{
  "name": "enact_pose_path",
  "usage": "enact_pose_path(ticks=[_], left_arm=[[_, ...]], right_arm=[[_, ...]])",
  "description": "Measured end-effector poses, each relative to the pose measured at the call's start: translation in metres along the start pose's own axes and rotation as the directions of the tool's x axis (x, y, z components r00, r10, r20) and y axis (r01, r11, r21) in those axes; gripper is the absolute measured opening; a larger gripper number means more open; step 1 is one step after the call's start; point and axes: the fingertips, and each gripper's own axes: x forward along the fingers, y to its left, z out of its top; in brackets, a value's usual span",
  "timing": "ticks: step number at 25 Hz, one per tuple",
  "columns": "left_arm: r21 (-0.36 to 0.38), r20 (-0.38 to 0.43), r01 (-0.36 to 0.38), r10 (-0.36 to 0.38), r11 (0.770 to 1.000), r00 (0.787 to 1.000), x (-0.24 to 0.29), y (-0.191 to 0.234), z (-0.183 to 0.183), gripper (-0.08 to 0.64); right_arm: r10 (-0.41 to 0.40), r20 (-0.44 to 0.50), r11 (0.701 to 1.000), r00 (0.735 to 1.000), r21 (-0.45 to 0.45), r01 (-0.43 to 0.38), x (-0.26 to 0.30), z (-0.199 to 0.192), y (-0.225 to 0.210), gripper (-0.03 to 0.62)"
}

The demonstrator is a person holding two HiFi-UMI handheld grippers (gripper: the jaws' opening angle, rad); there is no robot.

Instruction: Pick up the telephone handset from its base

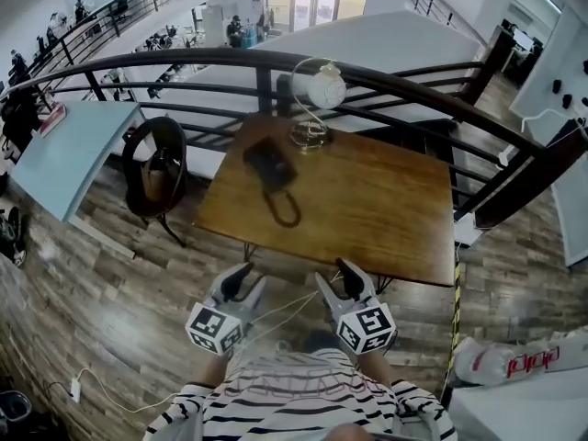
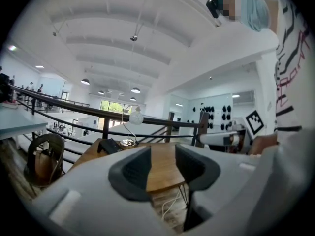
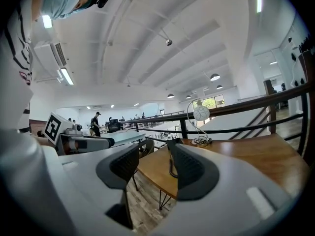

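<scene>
Your left gripper (image 1: 246, 281) had its jaws standing well apart with nothing between them. In the left gripper view (image 2: 162, 167) only the near edge of the table (image 2: 162, 173) and the floor showed in the gap. Your right gripper (image 1: 340, 283) was spread wider, also empty and touching nothing. In the right gripper view (image 3: 150, 168) the gap framed the table's corner (image 3: 152, 170) and the floorboards below it. You held both grippers side by side in front of your striped shirt, short of the table's near edge (image 1: 367, 246) and pointing toward it.

The telephone (image 1: 268, 162) sat on the far left part of the table, just beside the foot of the lamp (image 1: 315, 99), well apart from both grippers. Its cord (image 1: 287, 211) lay in a loop toward you. At that size the handset could not be told from its base. The left gripper view caught the telephone (image 2: 109, 145) to the left of the jaws. In the right gripper view it (image 3: 173, 142) peeked out above the right-hand jaw.

Each gripper's cube (image 1: 219, 329) carried square black-and-white markers, with no words on them. A white object (image 1: 514, 361) at the lower right bore red characters, too blurred to read.
</scene>
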Motion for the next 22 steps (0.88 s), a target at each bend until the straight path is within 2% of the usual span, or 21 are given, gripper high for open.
enact_pose_path(ticks=[7,22], left_arm=[[-0.034,-0.016,0.003,-0.004,0.999,1.000,0.046,0.011,-0.001,0.158],[-0.027,0.012,-0.086,0.087,0.996,0.996,0.170,0.031,0.022,0.158]], right_arm=[[0.021,-0.017,1.000,1.000,0.014,-0.021,0.029,0.005,-0.036,0.215],[0.138,-0.033,0.990,0.990,-0.021,-0.139,0.083,0.033,-0.146,0.215]])
